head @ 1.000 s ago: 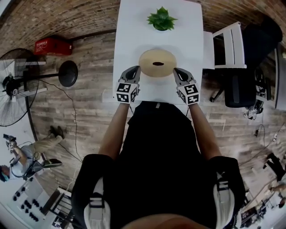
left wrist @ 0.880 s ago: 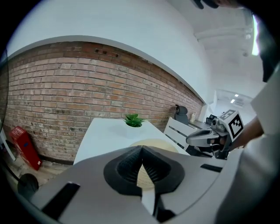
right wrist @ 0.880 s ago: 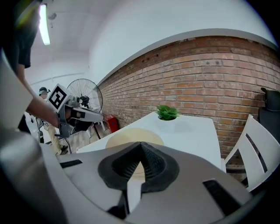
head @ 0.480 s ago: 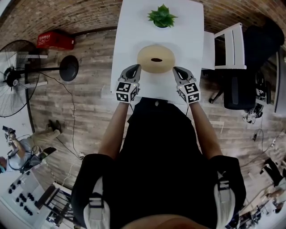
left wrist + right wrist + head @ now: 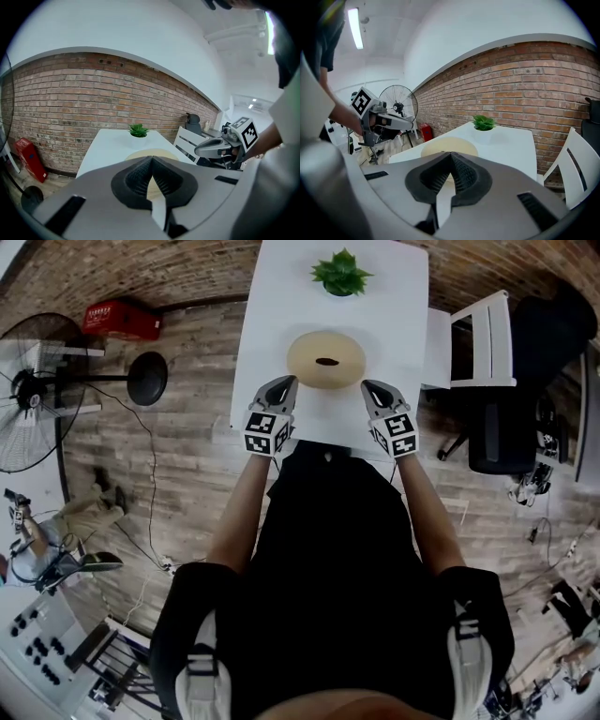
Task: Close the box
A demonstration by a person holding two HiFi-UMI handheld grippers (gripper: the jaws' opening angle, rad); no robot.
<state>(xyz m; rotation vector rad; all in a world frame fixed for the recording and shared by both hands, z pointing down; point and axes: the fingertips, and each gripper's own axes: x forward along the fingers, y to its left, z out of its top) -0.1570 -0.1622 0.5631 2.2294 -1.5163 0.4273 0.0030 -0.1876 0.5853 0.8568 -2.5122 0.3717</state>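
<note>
A round beige box (image 5: 326,359) with a dark oval spot on top sits in the middle of the white table (image 5: 272,324). My left gripper (image 5: 281,383) hovers just off the box's near left side, shut with nothing between its jaws. My right gripper (image 5: 367,386) mirrors it at the near right, also shut and empty. Neither touches the box. In the left gripper view the box (image 5: 140,153) shows just past the shut left gripper (image 5: 151,158), with the right gripper (image 5: 220,146) opposite. In the right gripper view the box (image 5: 449,146) lies beyond the shut right gripper (image 5: 451,155).
A potted green plant (image 5: 339,273) stands at the table's far end. A white chair (image 5: 478,338) and a black office chair (image 5: 511,418) stand to the right. A standing fan (image 5: 37,390) and a red crate (image 5: 117,320) are on the wooden floor at left.
The left gripper has shifted a little near the table's front edge; the right one has hardly moved. Both stay shut, and the box has not moved.
</note>
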